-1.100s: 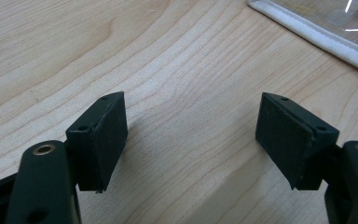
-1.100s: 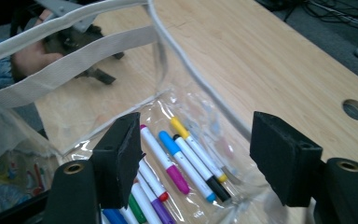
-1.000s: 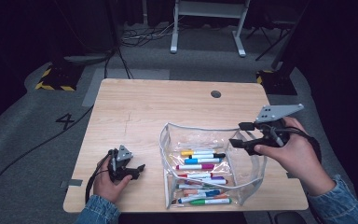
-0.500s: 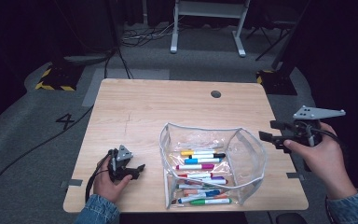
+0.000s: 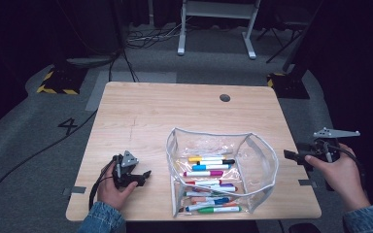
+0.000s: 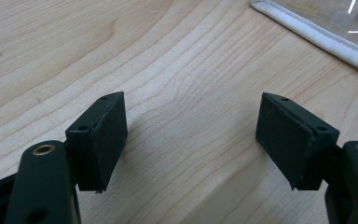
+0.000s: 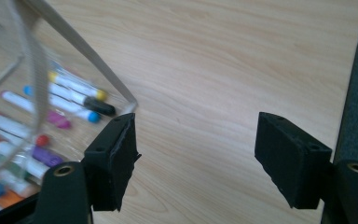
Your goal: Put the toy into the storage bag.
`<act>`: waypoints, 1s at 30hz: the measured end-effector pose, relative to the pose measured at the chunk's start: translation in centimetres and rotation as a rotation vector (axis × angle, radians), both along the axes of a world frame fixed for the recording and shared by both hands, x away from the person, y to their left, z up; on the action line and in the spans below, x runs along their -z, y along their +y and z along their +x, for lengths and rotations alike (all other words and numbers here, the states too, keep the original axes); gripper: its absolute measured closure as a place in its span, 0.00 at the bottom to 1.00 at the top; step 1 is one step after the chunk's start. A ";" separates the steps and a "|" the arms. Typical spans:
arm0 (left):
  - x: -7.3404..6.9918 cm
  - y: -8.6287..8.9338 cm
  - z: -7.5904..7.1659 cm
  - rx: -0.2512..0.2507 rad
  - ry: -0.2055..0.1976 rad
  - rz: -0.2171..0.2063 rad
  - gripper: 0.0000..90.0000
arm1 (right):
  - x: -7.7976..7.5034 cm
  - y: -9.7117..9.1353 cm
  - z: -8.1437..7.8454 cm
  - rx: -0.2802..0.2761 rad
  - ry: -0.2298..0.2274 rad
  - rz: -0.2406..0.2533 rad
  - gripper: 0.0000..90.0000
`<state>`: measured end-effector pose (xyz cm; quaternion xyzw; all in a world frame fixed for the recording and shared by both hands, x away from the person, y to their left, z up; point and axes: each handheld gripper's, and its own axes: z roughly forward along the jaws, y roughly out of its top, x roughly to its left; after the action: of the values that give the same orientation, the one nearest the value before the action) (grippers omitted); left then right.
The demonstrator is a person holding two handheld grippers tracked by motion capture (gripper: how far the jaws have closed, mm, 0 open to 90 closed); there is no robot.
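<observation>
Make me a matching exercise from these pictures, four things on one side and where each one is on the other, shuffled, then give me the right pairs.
Things:
1. left gripper
2. right gripper
3. clear pouch
4. green marker

Places:
A. in the middle of the table's near half, standing open
B. at the table's right edge, jaws apart, pointing toward the pouch
C. inside the pouch, nearest the person
D. low over the table's near left part, jaws apart, nothing between them

Pairs: 1-D, 2-B, 3-A, 4-C
</observation>
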<state>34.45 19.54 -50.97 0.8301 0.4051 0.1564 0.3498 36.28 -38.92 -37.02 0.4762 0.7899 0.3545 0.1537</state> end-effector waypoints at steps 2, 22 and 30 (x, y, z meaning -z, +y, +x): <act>0.0 0.0 0.0 -0.001 0.000 -0.002 0.28 | 1.3 -0.5 0.1 0.005 0.022 -0.006 0.32; 0.0 0.0 0.0 -0.002 -0.001 -0.001 0.28 | 10.8 -0.6 -1.3 -0.055 0.133 -0.060 0.25; 0.0 0.0 0.0 -0.002 0.000 -0.001 0.28 | 12.6 -0.3 -2.4 -0.067 0.032 -0.058 0.21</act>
<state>34.45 19.54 -50.98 0.8294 0.4060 0.1567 0.3502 33.90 -39.18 -49.66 0.4506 0.8176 0.3287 0.1428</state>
